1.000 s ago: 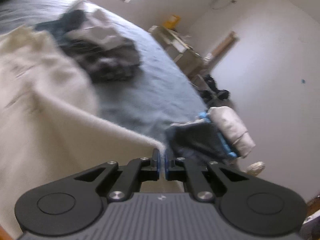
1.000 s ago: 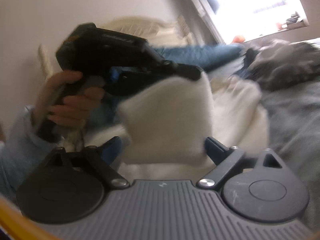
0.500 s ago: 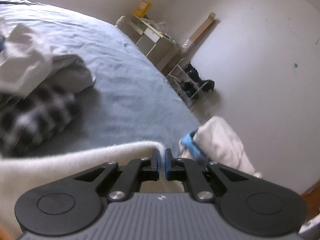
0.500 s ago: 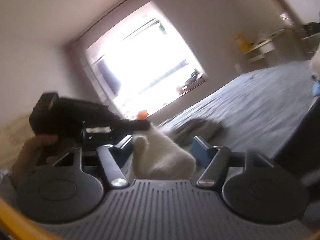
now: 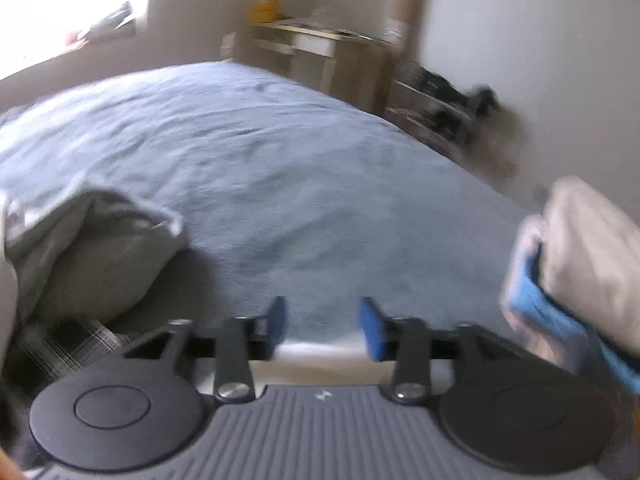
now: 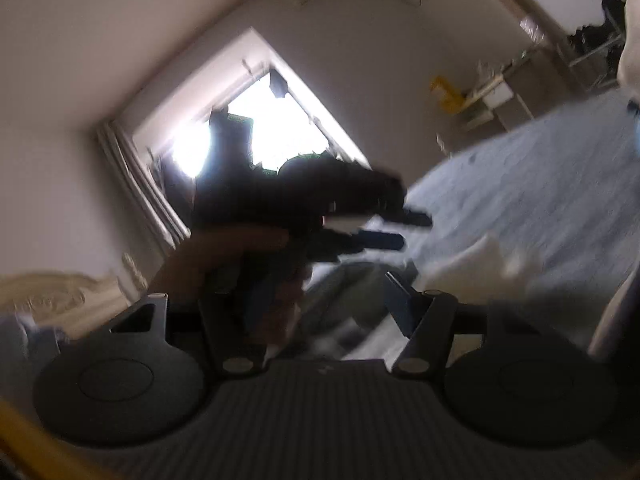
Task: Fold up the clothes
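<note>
In the left wrist view my left gripper hangs over the grey-blue bed. Its jaws are opening; only a pale strip of the cream garment shows low between the fingers, and the blue pads do not press it. In the right wrist view my right gripper stands open, pointing level toward the window. A white corner of the garment lies just right of its right finger. A hand holds the left gripper ahead of it, jaws apart. Both views are blurred.
A heap of grey and white clothes over a plaid garment lies at the left. A folded cream and blue stack sits at the bed's right edge. Beyond the bed stand a desk and a shoe rack.
My left gripper swung across the bed, opened and let go of the cream garment's edge. The right gripper turned, and the white cloth slipped from between its fingers to the right.
</note>
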The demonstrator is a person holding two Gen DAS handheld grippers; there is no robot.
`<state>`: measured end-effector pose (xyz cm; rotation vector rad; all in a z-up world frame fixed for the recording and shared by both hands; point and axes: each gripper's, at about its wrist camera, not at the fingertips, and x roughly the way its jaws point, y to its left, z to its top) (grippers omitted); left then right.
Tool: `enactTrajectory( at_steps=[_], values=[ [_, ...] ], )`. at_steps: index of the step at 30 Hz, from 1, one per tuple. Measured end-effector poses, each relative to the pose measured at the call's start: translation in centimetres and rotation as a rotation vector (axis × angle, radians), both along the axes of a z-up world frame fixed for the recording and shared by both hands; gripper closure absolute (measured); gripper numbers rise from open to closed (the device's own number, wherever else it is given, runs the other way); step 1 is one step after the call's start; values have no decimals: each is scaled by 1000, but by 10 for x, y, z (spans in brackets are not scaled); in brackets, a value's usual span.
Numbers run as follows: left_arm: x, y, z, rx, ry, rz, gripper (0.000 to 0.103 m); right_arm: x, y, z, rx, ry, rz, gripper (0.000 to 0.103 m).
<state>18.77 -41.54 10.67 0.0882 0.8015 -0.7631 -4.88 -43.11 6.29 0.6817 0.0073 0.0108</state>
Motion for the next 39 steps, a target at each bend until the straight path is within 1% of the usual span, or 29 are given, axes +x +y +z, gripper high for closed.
enactTrajectory(
  at_steps=[2,4,5,6,7,8,9,13,15,16,17,18,19,21,22,23,24,26,28,29,30,32,33,34,36,38,39],
  values=[
    [18,8,-9,-29,60,64,41,6,-10,-9,1,26,-13,40],
    [28,19,-10,-31,92,110,45,9,-21,-17,59,59,-37,40],
    [26,28,-6,-22,77,100,46,11,-27,-21,89,76,-50,39],
    [20,39,0,2,48,80,45,13,-33,-25,119,92,-62,40],
    [12,51,8,37,15,63,45,14,-36,-26,127,89,-52,40],
    [3,67,16,80,-18,54,45,16,-32,-25,97,105,-62,40],
    [-9,88,23,118,-46,63,43,19,-28,-24,64,123,-73,40],
    [-56,209,29,264,-43,170,41,26,-4,-18,-106,221,-104,40],
    [-77,262,21,336,-68,217,41,22,7,-14,-146,241,-112,39],
    [-87,285,13,370,-87,227,41,21,11,-17,-170,241,-120,39],
    [-97,306,1,388,-98,218,42,28,15,-13,-199,251,-125,39],
    [-105,323,-12,383,-89,200,43,36,19,-8,-229,262,-129,39],
    [-110,334,-25,350,-64,182,43,44,25,-7,-255,264,-108,38],
    [-119,352,-52,258,-2,154,43,72,45,-10,-336,302,-33,36],
    [-121,356,-66,242,28,163,41,86,55,-14,-367,325,-6,36],
    [-126,360,-76,231,25,179,40,103,62,-22,-410,394,-22,38],
    [-132,363,-80,218,-1,180,40,121,69,-30,-455,467,-43,39],
    [-142,371,-79,230,-16,168,40,150,76,-51,-575,618,-116,40],
    [-153,384,-78,239,-1,173,40,158,76,-48,-650,631,-219,46],
    [-159,389,-77,249,1,172,40,161,76,-46,-687,634,-271,47],
    [-165,393,-76,271,-4,167,40,169,76,-50,-744,667,-326,47],
    [-179,398,-74,308,-9,170,40,184,65,-55,-738,710,-340,46],
    [-187,402,-71,305,-8,183,39,191,59,-58,-732,731,-346,45],
    [-192,408,-66,291,-5,197,40,196,56,-58,-736,743,-364,44],
    [-208,419,-54,233,4,219,41,202,55,-62,-754,756,-390,44],
    [-231,426,-44,175,9,203,41,206,56,-65,-789,762,-407,42],
    [-243,428,-40,163,7,198,41,210,55,-68,-799,767,-409,41]
  ],
)
